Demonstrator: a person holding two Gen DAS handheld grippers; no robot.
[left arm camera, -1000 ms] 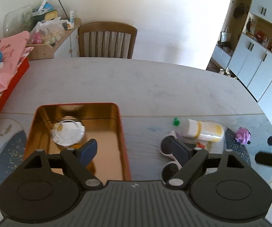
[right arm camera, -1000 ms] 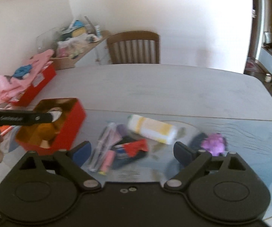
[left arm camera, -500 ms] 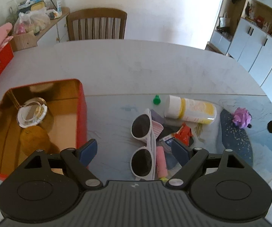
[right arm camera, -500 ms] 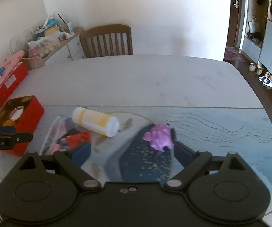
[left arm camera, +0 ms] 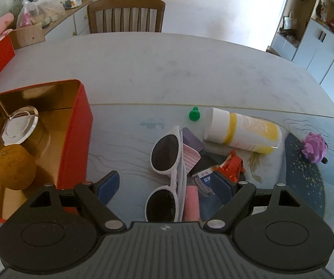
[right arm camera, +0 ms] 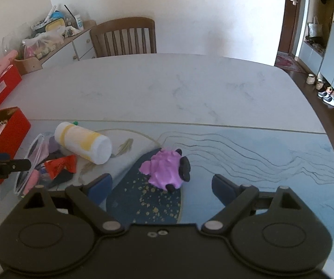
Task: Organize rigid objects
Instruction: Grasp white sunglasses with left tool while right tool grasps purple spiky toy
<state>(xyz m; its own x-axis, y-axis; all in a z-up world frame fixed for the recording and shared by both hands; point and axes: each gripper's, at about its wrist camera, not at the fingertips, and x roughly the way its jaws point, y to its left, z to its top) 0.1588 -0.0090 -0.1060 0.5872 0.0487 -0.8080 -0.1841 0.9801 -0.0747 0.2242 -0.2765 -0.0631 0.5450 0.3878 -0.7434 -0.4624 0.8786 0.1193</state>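
Sunglasses [left arm camera: 167, 160]: white frame, dark lenses, lying on the table mat in a small pile, well apart from the red tin; they lie between the two fingers of the left gripper, not touched.
Pile: a pink ribbed piece [left arm camera: 191, 160], a red wrapper [left arm camera: 231, 165] and a pink tube [left arm camera: 191, 200] lie against and beside the sunglasses, so a clean grip on one thing looks hard, in my judgement.
Bottle [left arm camera: 243, 131]: white and yellow, on its side just behind the pile, with a green pin [left arm camera: 193, 114] near its cap.
Red tin [left arm camera: 74, 125]: open, gold inside; it holds an orange [left arm camera: 15, 167] and a glass lid [left arm camera: 19, 124]. It seems to be the place where things are collected.
Left gripper [left arm camera: 167, 186]: wide open, holding nothing, pointing down over the pile.
Right gripper [right arm camera: 161, 186]: jaws wide but closing a little, nothing pressed between them; the purple toy [right arm camera: 164, 169] sits just ahead, between the fingers, on the dark blue patch of the mat.
Change from earlier: a second ago the left camera looked mostly into the tin and the right one at the pile; now each has come across and lower, the left over the sunglasses, the right over the purple toy.
Likely step: each hand approaches its own object to pick it up.
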